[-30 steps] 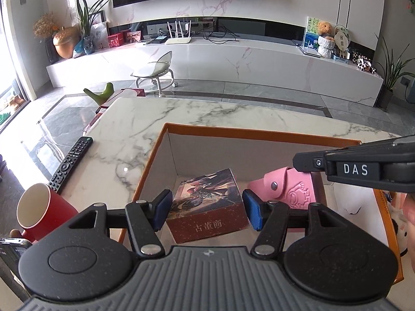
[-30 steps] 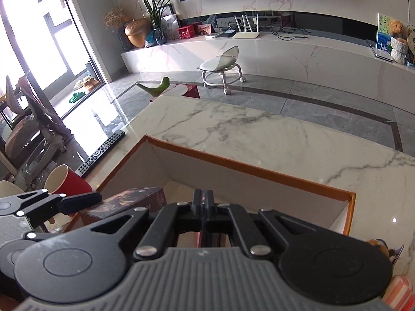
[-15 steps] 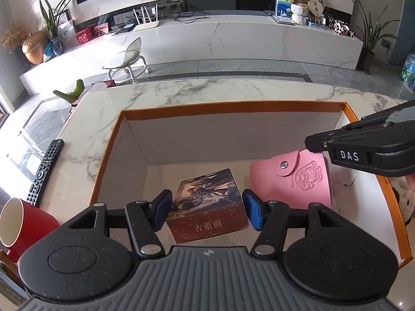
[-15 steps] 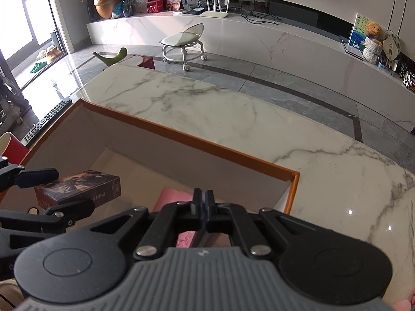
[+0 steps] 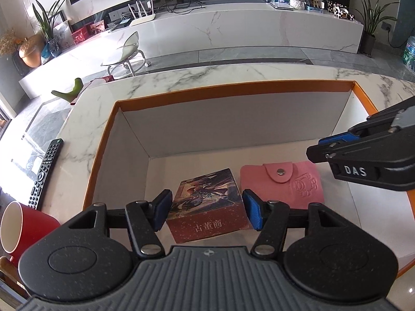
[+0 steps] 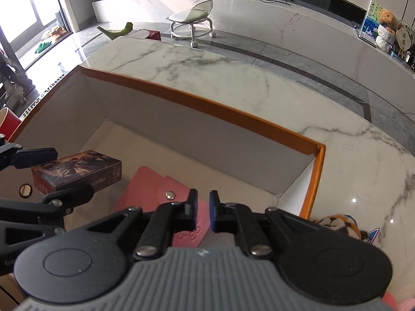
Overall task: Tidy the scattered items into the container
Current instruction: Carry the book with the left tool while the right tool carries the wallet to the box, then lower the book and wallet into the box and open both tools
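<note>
The container is a white box with an orange rim point(image 5: 233, 88) on the marble table. My left gripper point(image 5: 207, 211) is low inside it, shut on a dark red card box point(image 5: 207, 199) whose sides its blue pads press. Just right of that, a pink snap wallet point(image 5: 282, 184) lies flat on the box floor. My right gripper point(image 6: 202, 210) hovers over the wallet point(image 6: 150, 191). Its jaws are opening: a narrow gap shows between the pads and they do not touch the wallet. In the left wrist view the right gripper point(image 5: 317, 147) reaches in from the right edge.
Left of the container, a red mug point(image 5: 23, 228) and a black remote point(image 5: 45, 171) lie on the table. A plush toy point(image 6: 337, 225) sits on the table just outside the container's right wall point(image 6: 315, 181). Bare marble point(image 6: 233, 77) stretches beyond the far rim.
Both grippers sank into the container and tipped further down. The right jaws went from shut to slightly parted, and the pink wallet now lies flat on the floor. The left grip is unchanged.
</note>
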### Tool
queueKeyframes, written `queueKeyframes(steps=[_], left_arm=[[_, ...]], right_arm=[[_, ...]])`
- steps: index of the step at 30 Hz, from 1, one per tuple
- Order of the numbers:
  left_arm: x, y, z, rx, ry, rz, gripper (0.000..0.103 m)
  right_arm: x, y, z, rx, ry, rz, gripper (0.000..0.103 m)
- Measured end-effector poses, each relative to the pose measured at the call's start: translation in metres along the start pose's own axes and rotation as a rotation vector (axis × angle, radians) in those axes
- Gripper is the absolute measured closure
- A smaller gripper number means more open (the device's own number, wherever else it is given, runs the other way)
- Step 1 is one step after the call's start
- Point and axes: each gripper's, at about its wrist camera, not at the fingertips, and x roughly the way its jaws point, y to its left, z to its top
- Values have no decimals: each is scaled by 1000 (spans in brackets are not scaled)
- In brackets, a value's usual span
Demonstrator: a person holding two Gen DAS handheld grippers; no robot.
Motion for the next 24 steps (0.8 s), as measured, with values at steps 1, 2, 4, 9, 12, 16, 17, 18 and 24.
queueKeyframes(steps=[1,2,4,9,12,16,17,18,24], left_arm=[[3,0,1,-1,6,2,33],[6,1,3,-1,11,2,33],[12,4,6,-7,20,5,33],[29,10,17,-34,50,52,33],[35,9,24,-33,73,58,33],[43,9,33,-20,97,79,33],[46,9,34,-14,108,79,33],[48,10,34,-9,117,79,33],[66,14,29,15,178,103,33]], right_arm=[[-4,1,-2,-2,-13,7,85],[-9,2,-4,-4,-26,16,78],[-19,4,-8,-9,-47,28,71],[-31,-1,-15,11,-68,47,61],[-28,-2,-16,-9,-71,45,61],[-23,4,-13,-35,-67,44,56],[-22,4,-13,-39,-70,41,55],[-22,4,-14,-41,-72,41,55],[-25,-1,-17,-32,-87,65,55]])
